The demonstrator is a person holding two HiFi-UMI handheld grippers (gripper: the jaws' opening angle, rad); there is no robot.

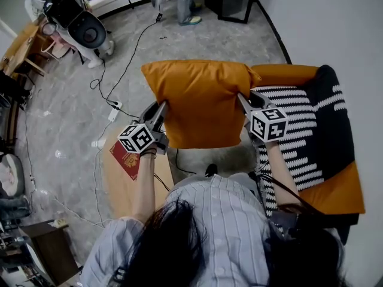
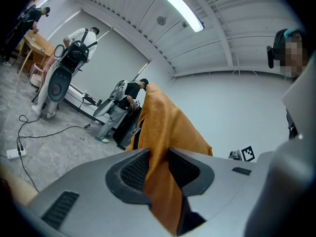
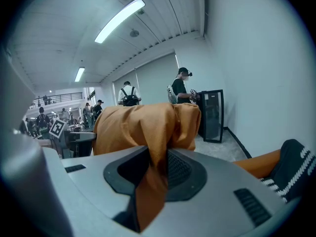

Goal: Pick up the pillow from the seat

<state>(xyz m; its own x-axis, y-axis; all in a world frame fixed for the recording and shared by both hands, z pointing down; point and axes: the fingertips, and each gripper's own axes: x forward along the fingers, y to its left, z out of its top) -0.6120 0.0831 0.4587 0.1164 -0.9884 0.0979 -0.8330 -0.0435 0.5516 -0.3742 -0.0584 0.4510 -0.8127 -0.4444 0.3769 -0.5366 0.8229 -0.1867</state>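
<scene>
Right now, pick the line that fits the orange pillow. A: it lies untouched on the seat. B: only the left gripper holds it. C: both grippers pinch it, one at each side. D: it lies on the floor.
C: the left gripper and the right gripper each have jaws shut on fabric of the orange pillow.

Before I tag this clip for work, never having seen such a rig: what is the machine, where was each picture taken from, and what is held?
There is no robot: a person holds a two-fingered tool in each hand, the left gripper and the right gripper. The head view comes from a camera on the person's head, looking down. The other two views come from cameras riding on each gripper, looking along its fingers. Both grippers pinch the orange pillow, one at each side, and hold it in the air. Beside it stands the seat, orange with a striped cover.
</scene>
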